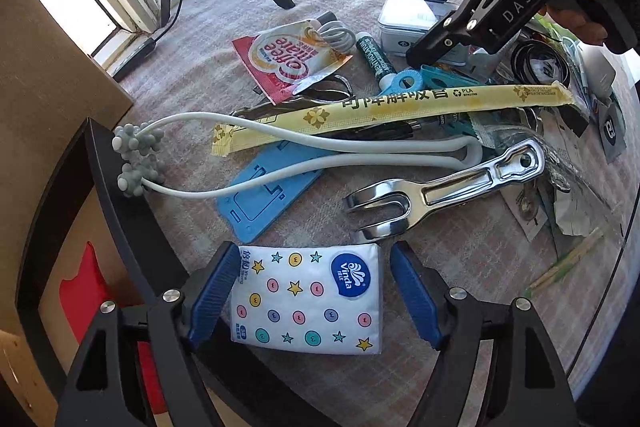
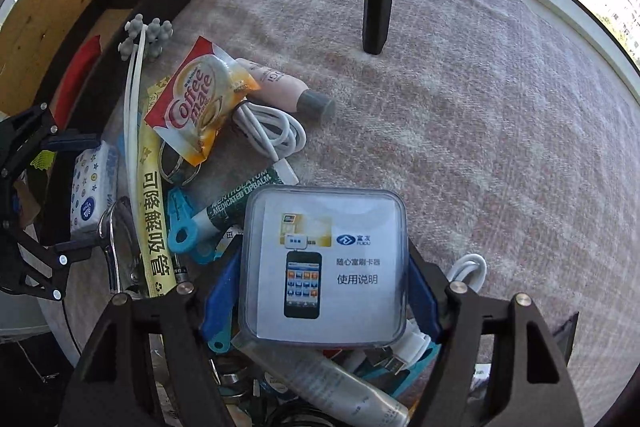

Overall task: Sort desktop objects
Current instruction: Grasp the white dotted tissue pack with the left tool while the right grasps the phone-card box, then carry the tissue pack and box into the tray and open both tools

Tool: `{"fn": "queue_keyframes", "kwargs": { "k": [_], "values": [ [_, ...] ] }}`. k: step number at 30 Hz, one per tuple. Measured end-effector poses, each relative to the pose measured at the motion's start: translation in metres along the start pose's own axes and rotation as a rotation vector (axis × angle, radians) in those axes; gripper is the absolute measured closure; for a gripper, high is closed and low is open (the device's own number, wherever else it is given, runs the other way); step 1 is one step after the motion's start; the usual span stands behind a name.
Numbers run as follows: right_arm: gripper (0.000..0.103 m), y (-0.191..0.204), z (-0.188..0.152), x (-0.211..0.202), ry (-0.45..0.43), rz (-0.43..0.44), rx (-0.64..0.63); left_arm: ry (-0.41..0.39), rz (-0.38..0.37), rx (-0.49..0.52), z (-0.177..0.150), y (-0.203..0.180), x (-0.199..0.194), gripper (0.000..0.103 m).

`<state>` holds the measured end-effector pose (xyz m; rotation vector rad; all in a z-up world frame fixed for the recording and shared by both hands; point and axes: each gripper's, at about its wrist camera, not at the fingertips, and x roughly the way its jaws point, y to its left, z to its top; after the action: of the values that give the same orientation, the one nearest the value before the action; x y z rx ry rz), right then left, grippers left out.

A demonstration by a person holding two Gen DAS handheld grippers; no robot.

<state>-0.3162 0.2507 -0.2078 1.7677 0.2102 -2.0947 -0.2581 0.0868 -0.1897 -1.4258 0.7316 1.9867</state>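
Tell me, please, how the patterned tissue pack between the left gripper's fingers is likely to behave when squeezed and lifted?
The tissue pack looks puffy and soft, so it will probably give under the blue pads. Its wrapper looks glossy, so perhaps slippery. It is likely light and lies flat, unlikely to roll.

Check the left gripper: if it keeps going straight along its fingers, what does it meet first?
Most likely the Vinda tissue pack. It lies between the open fingers of the left gripper, with a gap showing on the right side. Depth is unclear; the cloth-covered table lies beneath.
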Motion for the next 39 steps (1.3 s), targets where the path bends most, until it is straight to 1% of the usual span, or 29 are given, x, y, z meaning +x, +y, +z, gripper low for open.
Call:
{"fn": "queue_keyframes", "kwargs": {
  "k": [3,5,9,12,15,17,23,28,29,30,31,34,37,39],
  "values": [
    [0.032,-0.001,-0.004,0.000,-0.002,0.004,0.010,-0.001,-0.003,-0.011,-0.001,0.005,-0.003,0.028],
    [0.033,-0.001,-0.007,-0.001,-0.006,0.002,0.018,0.008,0.014,-0.022,0.001,0.008,0.001,0.028],
    [0.035,0.001,-0.012,-0.002,-0.014,0.001,0.023,0.052,-0.001,-0.032,-0.002,0.007,0.015,0.029],
    [0.035,0.004,-0.017,-0.003,-0.020,-0.003,0.027,0.045,-0.037,-0.022,-0.005,0.002,0.014,0.030],
    [0.035,0.005,-0.021,-0.005,-0.034,-0.003,0.041,0.040,-0.034,-0.022,-0.007,-0.002,0.010,0.032],
    [0.035,0.007,-0.025,-0.008,-0.050,0.001,0.054,0.018,-0.034,-0.041,-0.007,-0.001,0.004,0.032],
    [0.035,0.015,-0.040,-0.032,-0.126,-0.002,0.084,-0.086,-0.044,-0.169,-0.009,0.010,-0.032,0.032],
    [0.035,0.022,-0.050,-0.064,-0.211,-0.008,0.118,-0.162,-0.012,-0.222,-0.014,0.013,-0.064,0.032],
    [0.035,0.007,-0.040,-0.074,-0.227,-0.009,0.118,-0.174,-0.007,-0.241,-0.014,0.017,-0.068,0.032],
    [0.035,0.002,-0.040,-0.082,-0.244,-0.010,0.124,-0.182,0.003,-0.263,-0.015,0.019,-0.073,0.032],
    [0.035,0.001,-0.044,-0.091,-0.261,-0.008,0.132,-0.190,0.019,-0.290,-0.021,0.021,-0.080,0.032],
    [0.035,0.004,-0.032,-0.103,-0.309,0.009,0.152,-0.224,0.040,-0.360,-0.033,0.031,-0.097,0.032],
    [0.035,0.017,-0.030,-0.120,-0.362,-0.003,0.146,-0.252,0.056,-0.428,-0.053,0.040,-0.117,0.032],
    [0.035,0.031,-0.028,-0.134,-0.399,0.006,0.131,-0.267,0.087,-0.467,-0.070,0.046,-0.132,0.032]
  ]
}}
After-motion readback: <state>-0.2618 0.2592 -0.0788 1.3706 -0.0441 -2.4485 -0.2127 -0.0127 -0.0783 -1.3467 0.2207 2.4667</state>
